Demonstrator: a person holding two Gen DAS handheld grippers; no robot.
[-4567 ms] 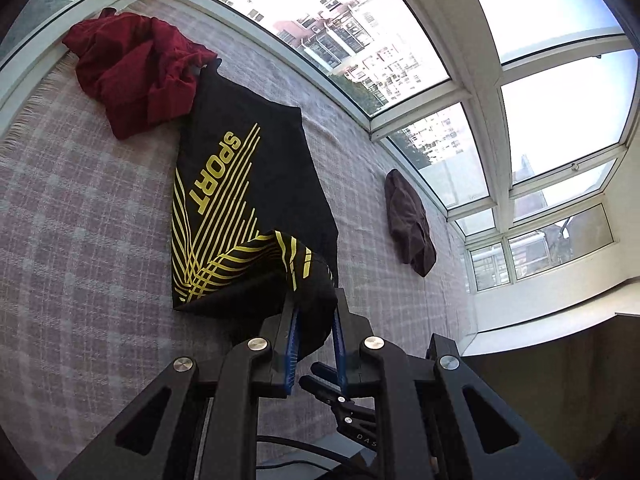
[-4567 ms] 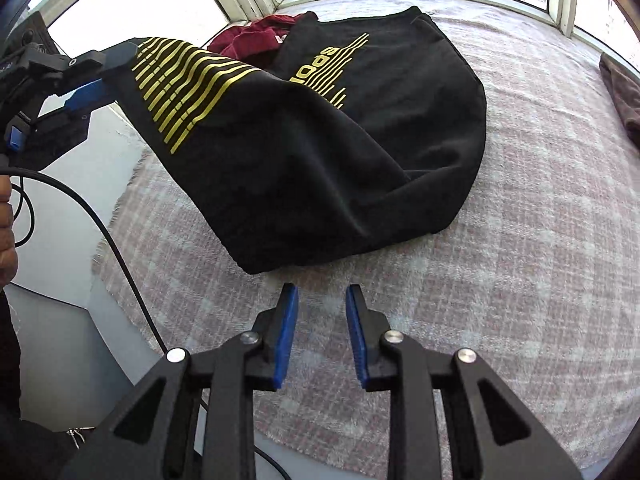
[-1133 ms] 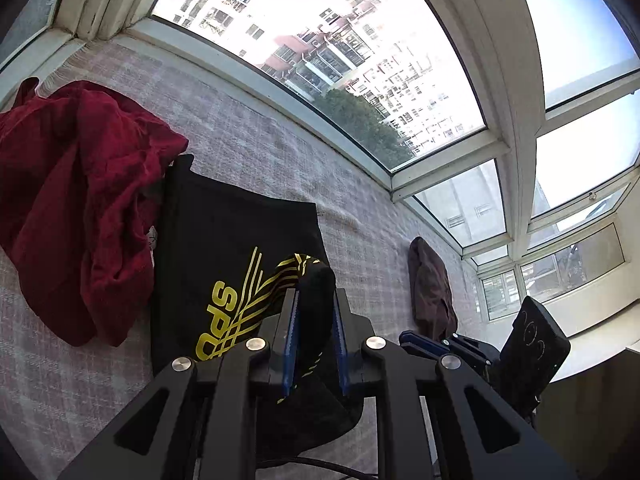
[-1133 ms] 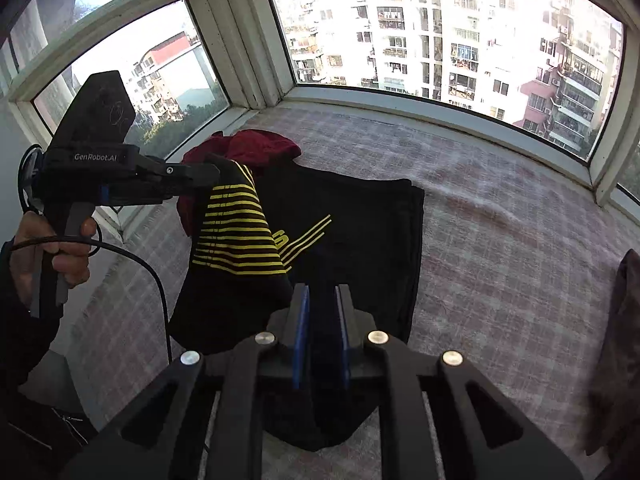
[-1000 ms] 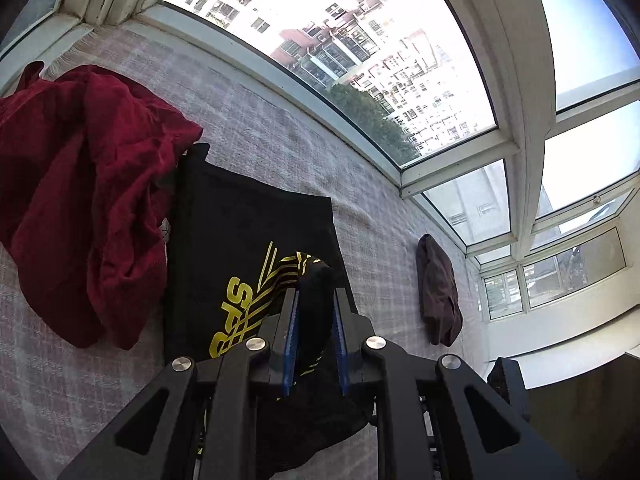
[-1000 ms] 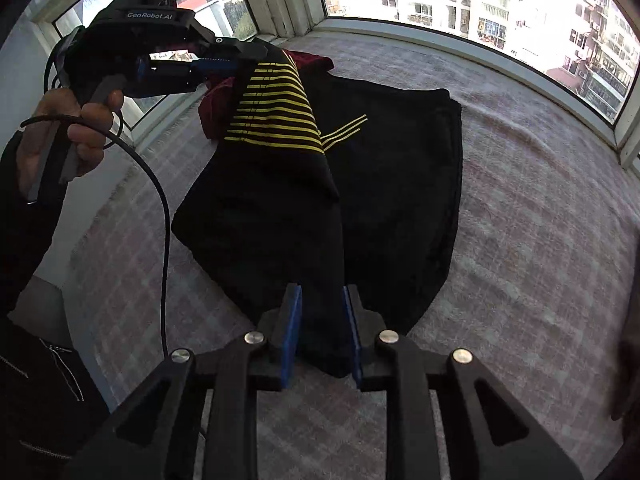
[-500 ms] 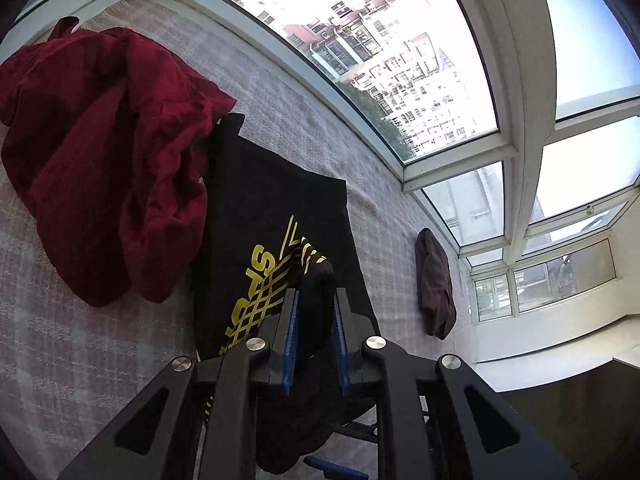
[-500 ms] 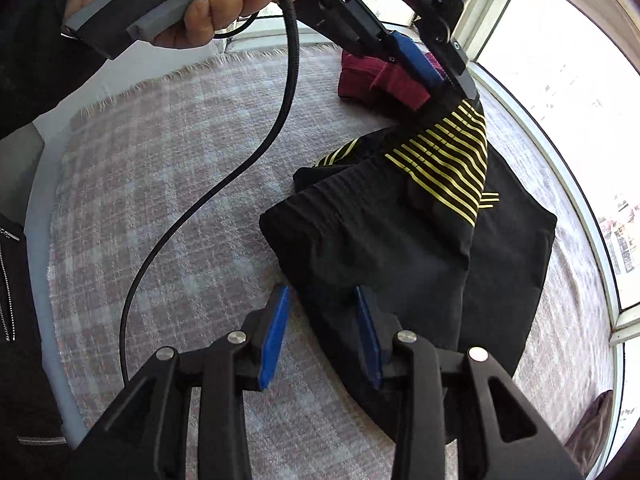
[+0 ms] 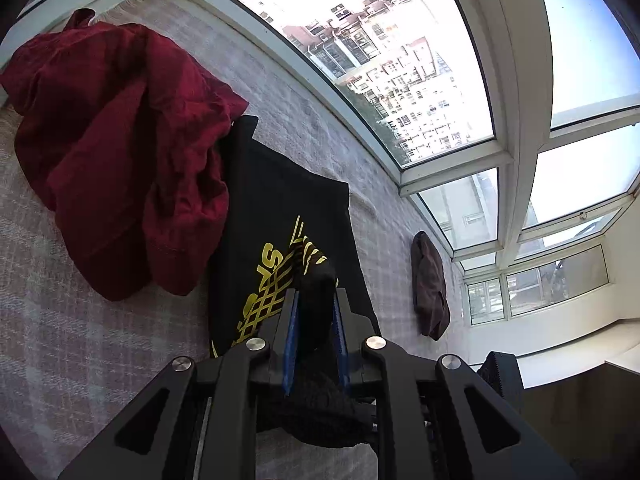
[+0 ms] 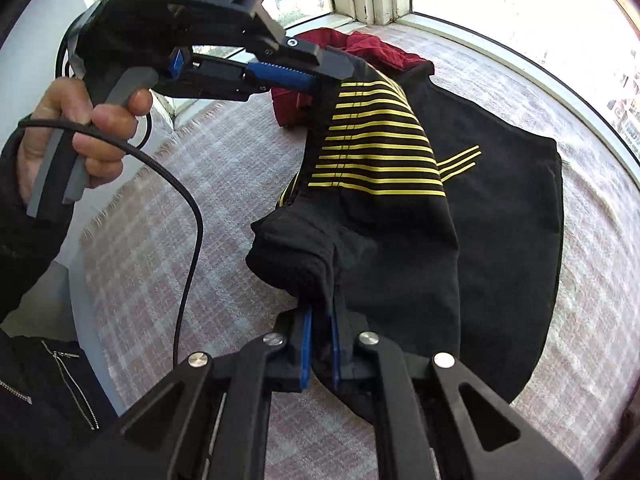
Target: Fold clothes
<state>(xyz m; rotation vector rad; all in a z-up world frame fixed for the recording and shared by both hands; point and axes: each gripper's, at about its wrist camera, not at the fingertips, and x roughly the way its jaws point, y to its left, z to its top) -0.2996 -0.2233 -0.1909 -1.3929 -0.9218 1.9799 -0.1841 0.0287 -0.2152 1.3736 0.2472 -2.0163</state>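
Nearest the right wrist camera, the right claw [image 10: 319, 340] is closing on a bunched black edge of the black sport garment [image 10: 500, 208], the cloth pinched between its blue pads; half a second ago those pads stood apart with the edge only lying between them, so this side has just been re-gripped. That likely means both ends of the flap are now held and the fold can be carried over and laid down. A little further out, the left claw [image 10: 320, 74], held in the person's hand [image 10: 76, 136], stays clamped on the striped part of the same garment and holds it lifted above the checked blanket [image 10: 208, 184]; in the left wrist view its pads [image 9: 290, 332] are shut on a thick black wad of cloth. Between the two claws the garment hangs as a raised, sagging flap, yellow stripes uppermost, while the rest of it lies flat on the blanket with yellow lettering partly showing. It looks soft and limp, likely to slump if either grip slips. Beyond it a crumpled red garment [image 9: 120, 160] touches its far corner, and further along, near the window [image 9: 360, 60], a dark brown garment [image 9: 430, 284] lies well apart.
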